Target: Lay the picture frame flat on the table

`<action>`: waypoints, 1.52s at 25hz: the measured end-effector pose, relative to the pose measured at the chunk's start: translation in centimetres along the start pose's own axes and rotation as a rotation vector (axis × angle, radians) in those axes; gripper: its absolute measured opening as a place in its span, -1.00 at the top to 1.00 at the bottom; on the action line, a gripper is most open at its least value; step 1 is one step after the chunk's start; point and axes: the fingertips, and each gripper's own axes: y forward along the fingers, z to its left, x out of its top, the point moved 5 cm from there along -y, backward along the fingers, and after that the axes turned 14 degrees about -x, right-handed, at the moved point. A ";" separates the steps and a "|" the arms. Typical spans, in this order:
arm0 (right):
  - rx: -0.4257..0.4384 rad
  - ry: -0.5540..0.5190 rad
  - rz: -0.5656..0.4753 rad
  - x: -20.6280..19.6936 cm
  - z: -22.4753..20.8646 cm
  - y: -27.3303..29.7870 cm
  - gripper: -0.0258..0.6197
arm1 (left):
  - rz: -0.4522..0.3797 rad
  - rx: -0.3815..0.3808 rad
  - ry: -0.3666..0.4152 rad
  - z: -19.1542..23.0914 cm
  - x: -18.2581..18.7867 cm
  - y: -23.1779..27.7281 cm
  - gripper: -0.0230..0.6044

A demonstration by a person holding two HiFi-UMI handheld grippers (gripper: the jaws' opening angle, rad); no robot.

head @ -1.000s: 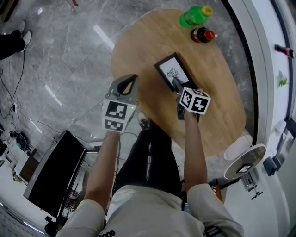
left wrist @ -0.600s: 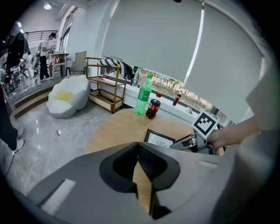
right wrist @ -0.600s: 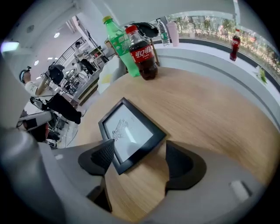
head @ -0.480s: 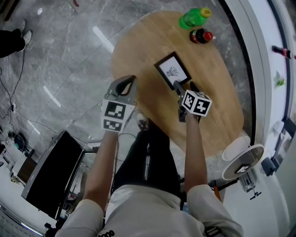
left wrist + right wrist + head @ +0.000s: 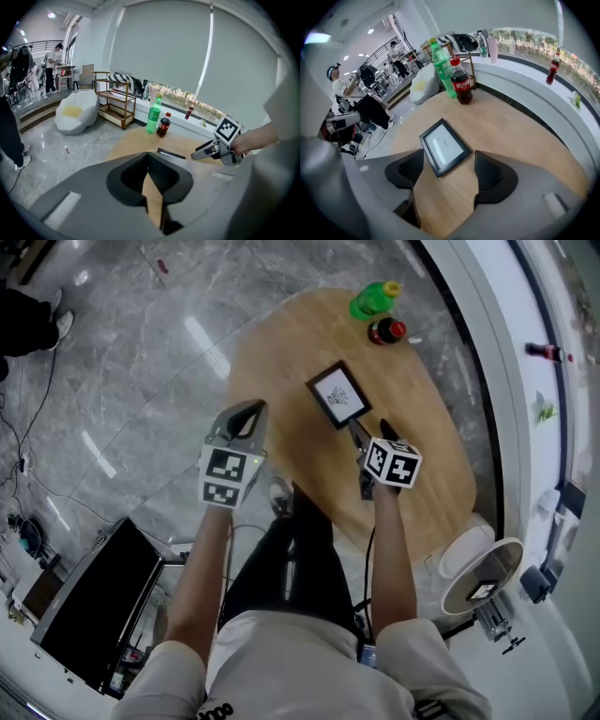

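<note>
The black picture frame (image 5: 337, 395) with a white print lies flat on the oval wooden table (image 5: 431, 442). In the right gripper view the picture frame (image 5: 444, 146) rests face up, its near corner reaching between the spread jaws without touching them. My right gripper (image 5: 357, 429) (image 5: 449, 168) is open and empty, just short of the frame. My left gripper (image 5: 247, 410) (image 5: 147, 157) is shut on nothing and hovers off the table's left edge. In the left gripper view the frame (image 5: 171, 153) shows as a thin dark strip beside the right gripper (image 5: 202, 153).
A green bottle (image 5: 370, 298) and a cola bottle (image 5: 384, 330) stand at the table's far end. A white round stool (image 5: 480, 566) sits to the right, a dark monitor (image 5: 94, 606) at lower left. A white beanbag (image 5: 77, 115) and a wooden shelf (image 5: 112, 104) stand beyond.
My right gripper has drawn back from the frame's near edge, leaving a gap. The frame stays flat. The left gripper has hardly moved, and the head view has shifted a little.
</note>
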 end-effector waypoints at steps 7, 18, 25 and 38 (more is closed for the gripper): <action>-0.050 -0.047 -0.094 2.0 -1.1 -8.1 -0.08 | -0.062 0.036 0.043 -1.2 3.2 -5.8 0.89; -0.018 -0.179 -0.387 6.7 2.6 -22.6 0.47 | -0.173 0.128 0.163 -3.7 8.5 -16.2 0.89; -0.017 -0.245 -0.550 6.5 4.6 -31.1 0.91 | -0.243 0.148 0.191 -7.6 9.3 -21.5 0.89; -0.023 -0.335 -0.780 3.2 6.9 -44.3 0.91 | -0.349 0.160 0.290 -14.4 11.3 -29.1 0.89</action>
